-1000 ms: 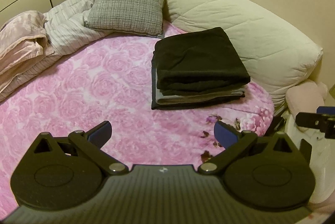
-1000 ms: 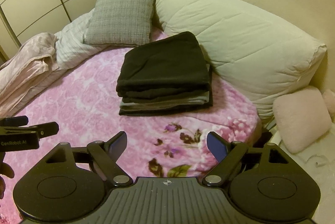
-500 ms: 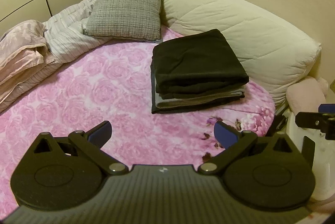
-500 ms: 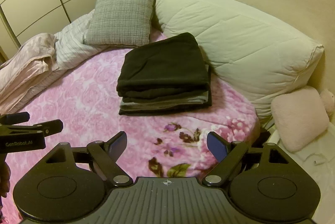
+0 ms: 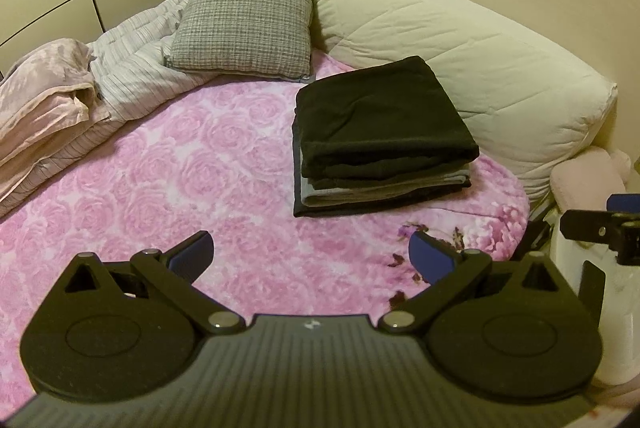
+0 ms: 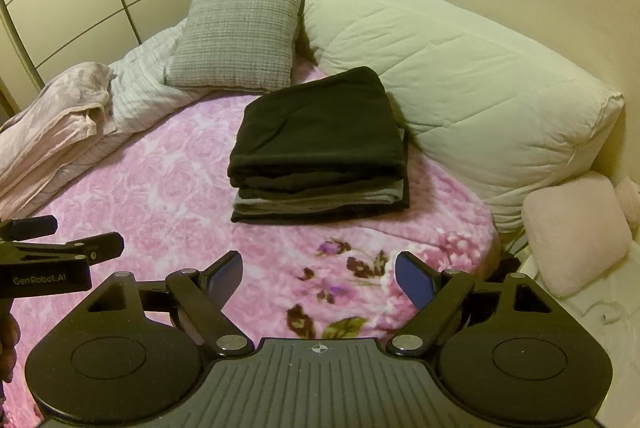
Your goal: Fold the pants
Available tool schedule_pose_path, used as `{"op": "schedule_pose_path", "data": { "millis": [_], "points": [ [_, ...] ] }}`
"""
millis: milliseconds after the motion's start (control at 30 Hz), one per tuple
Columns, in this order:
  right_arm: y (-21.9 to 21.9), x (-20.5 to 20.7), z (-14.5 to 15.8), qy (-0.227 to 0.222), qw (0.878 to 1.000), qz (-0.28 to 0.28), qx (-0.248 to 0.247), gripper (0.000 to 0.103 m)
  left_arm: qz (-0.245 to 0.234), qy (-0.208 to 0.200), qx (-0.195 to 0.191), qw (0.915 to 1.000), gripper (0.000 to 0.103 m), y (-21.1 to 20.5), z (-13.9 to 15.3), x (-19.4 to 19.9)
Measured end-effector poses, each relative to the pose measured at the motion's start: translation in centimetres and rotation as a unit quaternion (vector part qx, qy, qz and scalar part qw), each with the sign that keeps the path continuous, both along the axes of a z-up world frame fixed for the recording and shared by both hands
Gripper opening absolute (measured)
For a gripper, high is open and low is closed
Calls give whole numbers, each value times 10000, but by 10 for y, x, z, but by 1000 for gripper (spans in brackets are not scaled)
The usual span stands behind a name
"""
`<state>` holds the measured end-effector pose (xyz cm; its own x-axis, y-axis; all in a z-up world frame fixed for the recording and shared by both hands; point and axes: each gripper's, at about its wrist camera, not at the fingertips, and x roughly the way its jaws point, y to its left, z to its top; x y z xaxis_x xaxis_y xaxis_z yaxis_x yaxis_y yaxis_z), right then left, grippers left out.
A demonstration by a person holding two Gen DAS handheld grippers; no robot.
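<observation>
Right view only: pink cushion [image 6: 576,232] whole | folded pants [image 5: 380,135] stacked on bed [image 5: 200,187], against bolster [image 5: 480,67], beyond both jaws | left gripper [image 5: 311,255], right gripper [image 6: 319,278]: jaws apart, empty

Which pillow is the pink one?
The small pink pillow off the bed's far right end. The checked pillow is grey, and the long bolster is cream.
</observation>
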<state>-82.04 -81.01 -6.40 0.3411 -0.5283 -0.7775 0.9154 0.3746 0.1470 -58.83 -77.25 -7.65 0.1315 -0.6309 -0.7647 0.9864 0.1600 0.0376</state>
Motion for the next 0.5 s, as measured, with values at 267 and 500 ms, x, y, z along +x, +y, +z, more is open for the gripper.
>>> {"op": "schedule_pose_path", "data": {
  "millis": [267, 500],
  "points": [
    [-3, 1, -1, 4, 10000, 52, -2, 81, 15, -7, 24, 10000, 102, 1, -1, -1],
    [-6, 3, 1, 28, 9999, 111, -59, 81, 47, -5, 34, 10000, 102, 0, -2, -1]
  ]
}}
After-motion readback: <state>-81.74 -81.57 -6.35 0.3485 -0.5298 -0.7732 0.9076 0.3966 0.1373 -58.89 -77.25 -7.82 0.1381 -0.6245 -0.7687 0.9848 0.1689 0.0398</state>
